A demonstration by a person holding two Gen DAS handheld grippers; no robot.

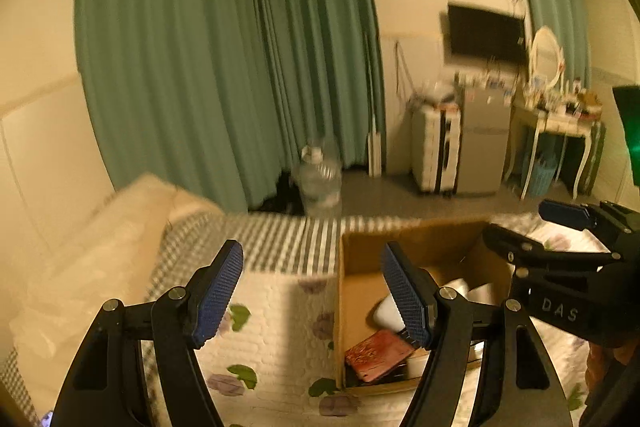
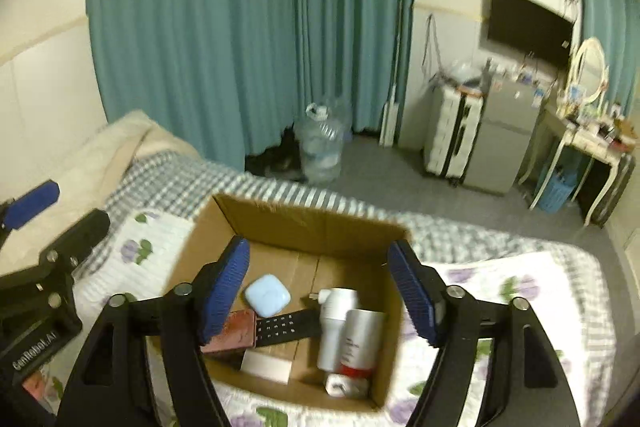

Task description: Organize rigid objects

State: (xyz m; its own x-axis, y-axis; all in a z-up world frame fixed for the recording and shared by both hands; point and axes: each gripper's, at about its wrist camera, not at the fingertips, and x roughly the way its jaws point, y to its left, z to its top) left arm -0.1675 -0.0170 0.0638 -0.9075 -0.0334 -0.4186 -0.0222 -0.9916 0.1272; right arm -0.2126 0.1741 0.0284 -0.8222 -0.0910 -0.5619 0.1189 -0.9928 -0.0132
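An open cardboard box (image 2: 304, 227) sits on the bed; it also shows in the left wrist view (image 1: 352, 291). Inside lie a pale blue case (image 2: 267, 294), a black remote (image 2: 288, 327), white bottles (image 2: 340, 323), a reddish box (image 2: 236, 331) and a white box (image 2: 266, 367). My right gripper (image 2: 320, 291) is open and empty above the box. My left gripper (image 1: 316, 297) is open and empty, over the quilt at the box's left wall. The right gripper also shows in the left wrist view (image 1: 560, 247).
The bed has a floral quilt (image 1: 272, 311) and checked sheet (image 2: 168, 183), with a cream pillow (image 1: 100, 255) at left. On the floor stand a large water bottle (image 2: 322, 151), a white suitcase (image 2: 452, 135), a small fridge (image 2: 504, 143) and a dressing table (image 2: 584, 143).
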